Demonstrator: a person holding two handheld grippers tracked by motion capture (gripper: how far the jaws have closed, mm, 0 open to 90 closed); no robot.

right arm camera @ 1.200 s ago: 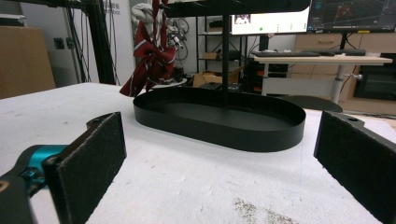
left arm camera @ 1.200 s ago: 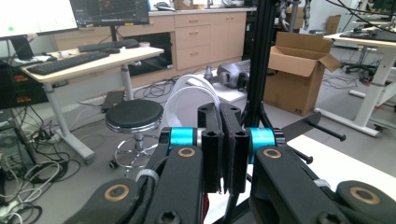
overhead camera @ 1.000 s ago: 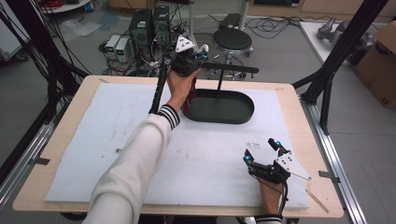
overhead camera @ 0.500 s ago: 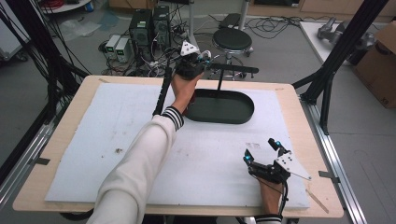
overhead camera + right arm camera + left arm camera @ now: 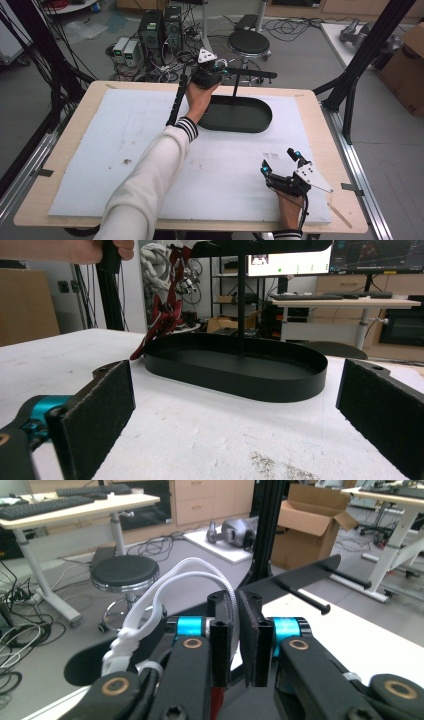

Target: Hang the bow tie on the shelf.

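Note:
A black stand has an oval tray [image 5: 237, 114], a thin post [image 5: 234, 87] and a crossbar [image 5: 250, 75] with pegs. My left gripper [image 5: 212, 72] is held up at the crossbar's left end. In the left gripper view its jaws [image 5: 235, 625] have just been opening slightly, and a looped white cord [image 5: 190, 572] still runs in between the pads. The crossbar [image 5: 300, 575] lies just beyond. White and red cords [image 5: 160, 310] hang at the stand's left end, above the tray [image 5: 235, 370]. My right gripper [image 5: 280, 161] rests on the mat at the front right, open and empty [image 5: 240, 415].
A white foam mat [image 5: 125, 150] covers the wooden table. Black frame struts [image 5: 350, 85] rise at the right edge. Behind the table are a round stool [image 5: 248, 42], computer cases [image 5: 160, 27] and loose cables. A cardboard box [image 5: 407, 60] sits far right.
My left hand has drifted slightly to the right beside the crossbar. The right gripper has stayed where it was.

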